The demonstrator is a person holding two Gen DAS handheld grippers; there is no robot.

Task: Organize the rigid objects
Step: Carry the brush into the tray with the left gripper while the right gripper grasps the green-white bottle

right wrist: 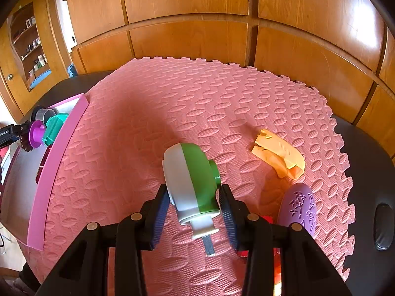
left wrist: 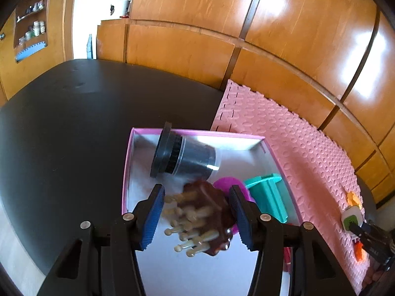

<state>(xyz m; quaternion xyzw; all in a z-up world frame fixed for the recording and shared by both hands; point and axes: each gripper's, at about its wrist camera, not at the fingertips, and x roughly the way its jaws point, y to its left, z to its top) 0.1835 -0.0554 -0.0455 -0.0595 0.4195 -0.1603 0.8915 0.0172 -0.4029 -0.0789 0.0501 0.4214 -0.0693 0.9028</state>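
Two grippers work over one dark table (left wrist: 61, 123), so start from the pink foam mat (right wrist: 197, 103) and the pink-rimmed box (left wrist: 197, 133) just beside it. Inside the box lie a dark jar (left wrist: 185, 157) on its side, a teal piece (left wrist: 269, 194) and a magenta piece (left wrist: 227, 183). Your left gripper (left wrist: 196, 218) hangs tilted down over the box floor with the brown pegged brush (left wrist: 202, 217) between its jaws; the left pad stands clear of the pegs, so the grip looks released and the brush is blurred. Your right gripper (right wrist: 195, 212) pinches the green-and-white gadget (right wrist: 191, 185) on the mat, its long axis running toward you, the box well to its left. An orange clip (right wrist: 279, 155) and purple oval (right wrist: 300, 207) wait nearby.
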